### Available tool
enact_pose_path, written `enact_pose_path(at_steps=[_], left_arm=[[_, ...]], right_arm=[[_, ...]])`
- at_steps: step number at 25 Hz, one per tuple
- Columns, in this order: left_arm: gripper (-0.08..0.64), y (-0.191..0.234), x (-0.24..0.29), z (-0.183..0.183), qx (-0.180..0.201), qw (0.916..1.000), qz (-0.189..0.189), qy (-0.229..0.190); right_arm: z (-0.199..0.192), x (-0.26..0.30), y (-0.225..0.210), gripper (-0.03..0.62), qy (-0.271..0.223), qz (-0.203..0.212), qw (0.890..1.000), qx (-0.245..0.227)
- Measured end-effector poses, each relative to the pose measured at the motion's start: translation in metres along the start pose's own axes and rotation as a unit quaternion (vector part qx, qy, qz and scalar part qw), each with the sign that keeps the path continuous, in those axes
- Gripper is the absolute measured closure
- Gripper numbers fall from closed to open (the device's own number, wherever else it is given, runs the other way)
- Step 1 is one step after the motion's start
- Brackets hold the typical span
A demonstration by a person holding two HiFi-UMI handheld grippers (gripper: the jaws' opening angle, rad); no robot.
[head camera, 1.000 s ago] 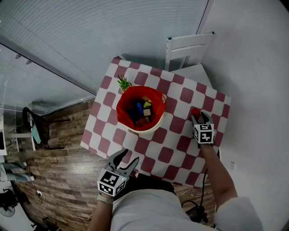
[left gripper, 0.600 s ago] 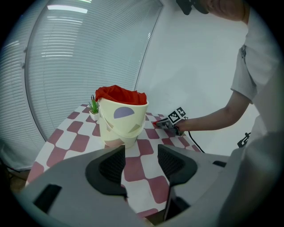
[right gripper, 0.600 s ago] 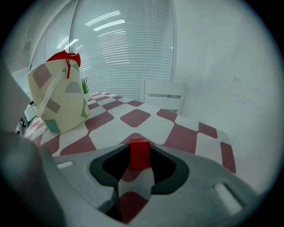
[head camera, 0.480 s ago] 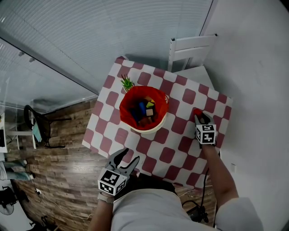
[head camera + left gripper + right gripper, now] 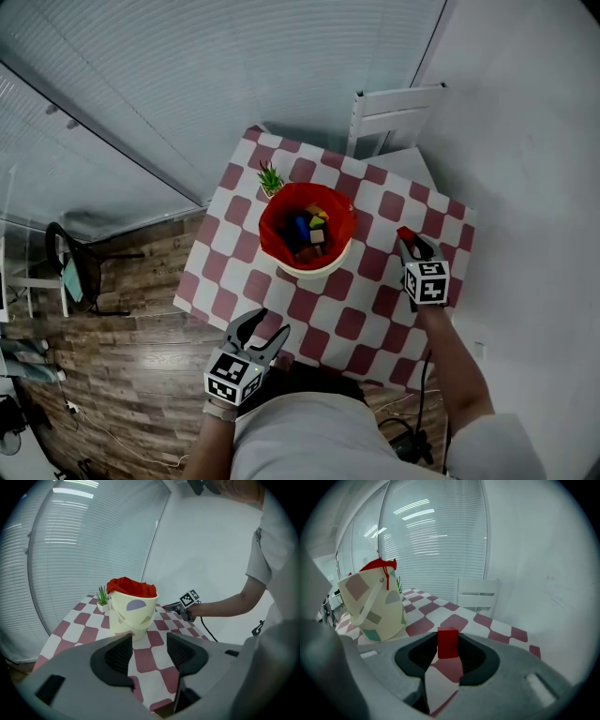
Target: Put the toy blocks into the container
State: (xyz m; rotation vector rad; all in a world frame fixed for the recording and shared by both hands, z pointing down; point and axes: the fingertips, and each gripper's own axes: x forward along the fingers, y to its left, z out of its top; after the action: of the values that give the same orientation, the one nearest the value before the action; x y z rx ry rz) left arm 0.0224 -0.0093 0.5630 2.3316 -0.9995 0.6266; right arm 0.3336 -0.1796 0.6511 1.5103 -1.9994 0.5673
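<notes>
Head view: blocks (image 5: 309, 232) inside container (image 5: 314, 271) too small to sort by shape. My left gripper view: red liner (image 5: 130, 587) hides them. My right gripper (image 5: 410, 242) covers most of red block (image 5: 404, 232).

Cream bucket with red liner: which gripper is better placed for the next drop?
Right. The right gripper is shut on a small red toy block near the red-lined cream bucket; the left gripper is open and empty.

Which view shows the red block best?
Right gripper view: the red block sits centred, clamped in the right tongs. Head view shows a small red dot; left gripper view, barely a speck.
</notes>
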Motion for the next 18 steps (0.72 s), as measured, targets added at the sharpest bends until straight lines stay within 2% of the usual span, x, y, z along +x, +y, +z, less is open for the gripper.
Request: enact_pose_path(at_steps=[9, 18], left_arm=[[0.344, 0.01, -0.024, 0.01, 0.011, 0.9993, -0.02, -0.029], [0.344, 0.029, -0.048, 0.025, 0.017, 0.9973, -0.024, -0.068]], right_arm=[[0.047, -0.04, 0.05, 0.452, -0.027, 0.008, 1.0, -0.011], [0.105, -0.078, 0.107, 0.453, -0.071, 0.03, 0.997, -0.027]])
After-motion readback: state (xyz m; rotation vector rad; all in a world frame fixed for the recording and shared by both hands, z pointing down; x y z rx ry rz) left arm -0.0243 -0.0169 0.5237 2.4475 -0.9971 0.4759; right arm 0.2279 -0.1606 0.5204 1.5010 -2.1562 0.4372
